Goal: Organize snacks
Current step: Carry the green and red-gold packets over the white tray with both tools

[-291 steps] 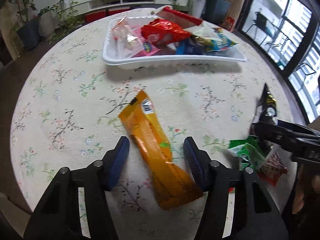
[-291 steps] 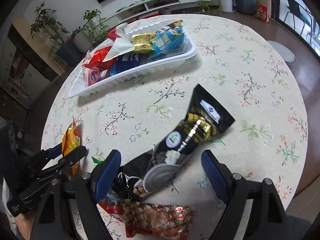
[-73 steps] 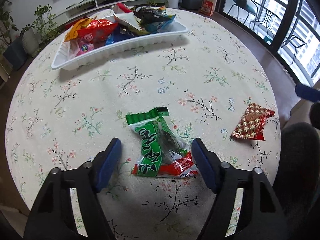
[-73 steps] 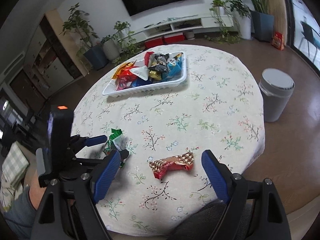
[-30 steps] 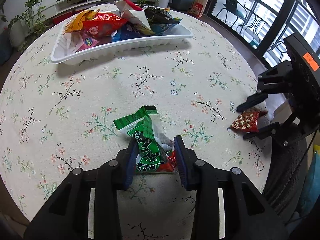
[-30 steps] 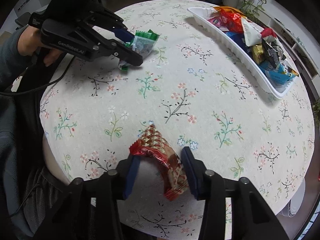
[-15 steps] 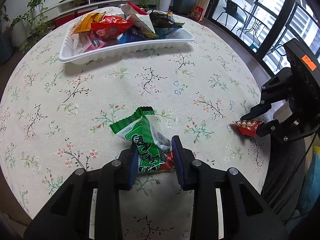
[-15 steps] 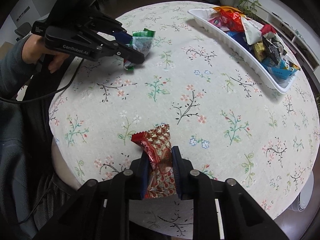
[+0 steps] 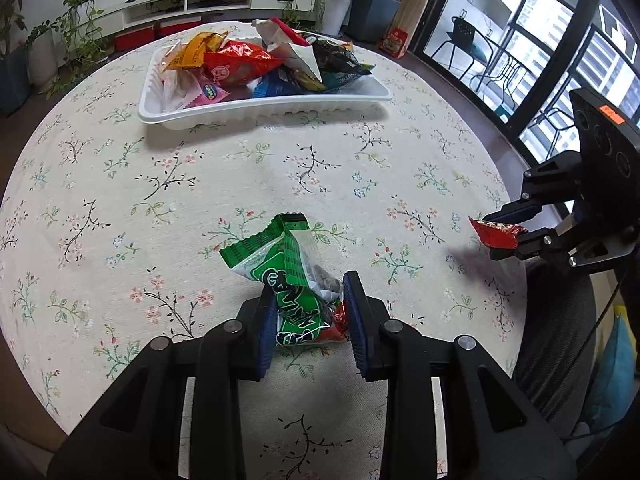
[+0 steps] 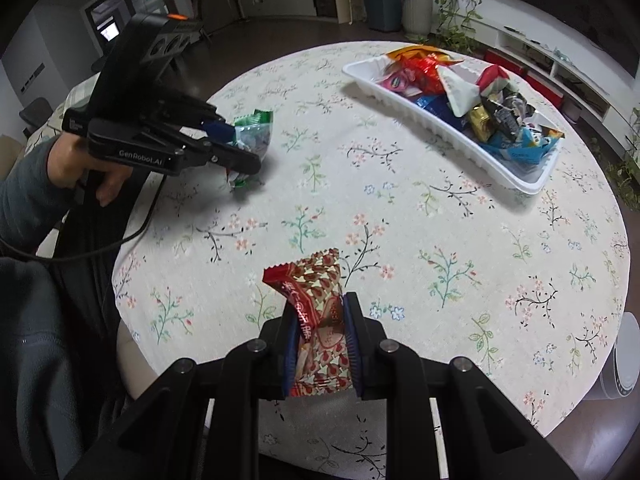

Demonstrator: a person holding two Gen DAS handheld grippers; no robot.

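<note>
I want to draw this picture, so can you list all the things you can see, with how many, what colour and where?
green snack packet: one, green and clear, held in the left gripper above the near table edge
red snack packet: one, red and white patterned, held in the right gripper
tray: one, white, far side of the table, heaped with snack packets
snack packets in tray: many, orange, red, pink, blue, dark
table: one, round, cream floral cloth
potted plants: several, green, along the far wall
bin: one, grey, on the floor
left gripper: black, blue pads, shut
right gripper: black, blue pads, shut
</note>
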